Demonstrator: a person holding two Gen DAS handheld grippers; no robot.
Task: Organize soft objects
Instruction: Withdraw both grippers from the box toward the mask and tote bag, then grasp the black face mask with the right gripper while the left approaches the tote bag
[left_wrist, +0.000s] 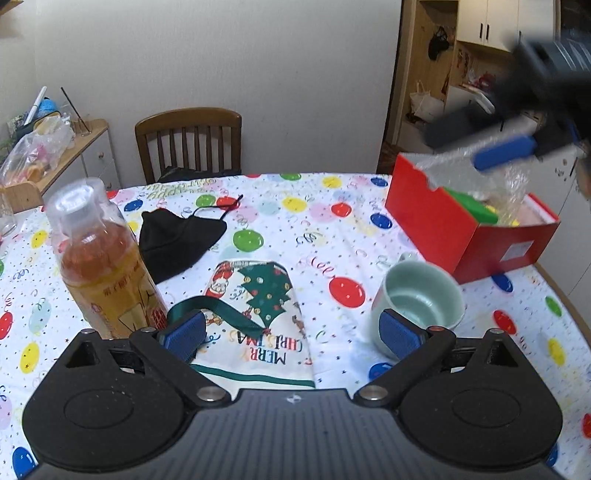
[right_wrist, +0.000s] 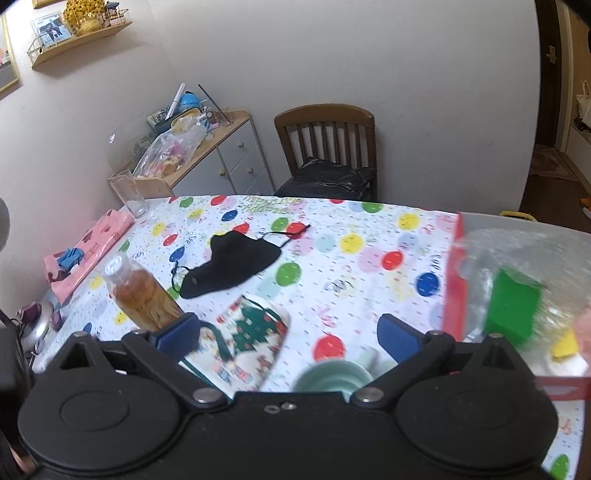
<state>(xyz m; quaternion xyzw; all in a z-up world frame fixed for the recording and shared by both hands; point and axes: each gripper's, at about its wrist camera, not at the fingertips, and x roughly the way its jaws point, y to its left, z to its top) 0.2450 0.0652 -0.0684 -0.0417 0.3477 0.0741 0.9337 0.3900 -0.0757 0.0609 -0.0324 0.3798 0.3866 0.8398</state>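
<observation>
A Christmas oven mitt (left_wrist: 258, 314) with a green ribbon loop lies on the table right in front of my left gripper (left_wrist: 291, 332), which is open above its near end. A black face mask (left_wrist: 177, 240) lies behind it. The mitt (right_wrist: 255, 336) and the mask (right_wrist: 232, 266) also show in the right wrist view. My right gripper (right_wrist: 288, 332) is open and empty, hovering left of the red box (right_wrist: 452, 288). In the left wrist view the right gripper (left_wrist: 509, 147) is blurred above the red box (left_wrist: 443, 229). The box holds bubble wrap (right_wrist: 517, 251), a green block (right_wrist: 513, 310) and a yellow piece.
A tea bottle (left_wrist: 103, 269) stands left of the mitt. A pale green mug (left_wrist: 421, 299) stands to its right. A glass (right_wrist: 129, 195) and a pink pouch (right_wrist: 88, 254) are at the table's far left. A wooden chair (left_wrist: 188, 144) and a cabinet (right_wrist: 221, 155) stand behind.
</observation>
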